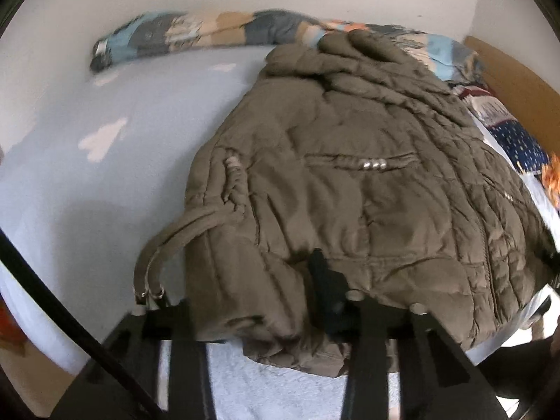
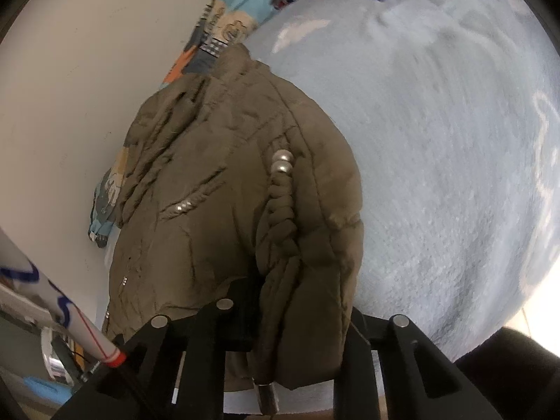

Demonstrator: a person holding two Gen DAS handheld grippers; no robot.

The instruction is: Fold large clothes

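On the pale blue bed [image 1: 105,182] lies the brown quilted jacket [image 1: 350,175], its long axis running away from both tongs toward the wall and the patterned blanket [image 1: 196,31] there. The left tongs [image 1: 273,301] are closed on the near hem, fabric bunched between the fingers; the right tongs [image 2: 301,318] likewise pinch a hem corner (its drawcord dangles below). Both sit at the hem, neither nearer, so the fold probably goes forward to the collar.

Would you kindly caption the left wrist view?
Left tongs gripping the hem of a brown puffer jacket on a pale blue bed.
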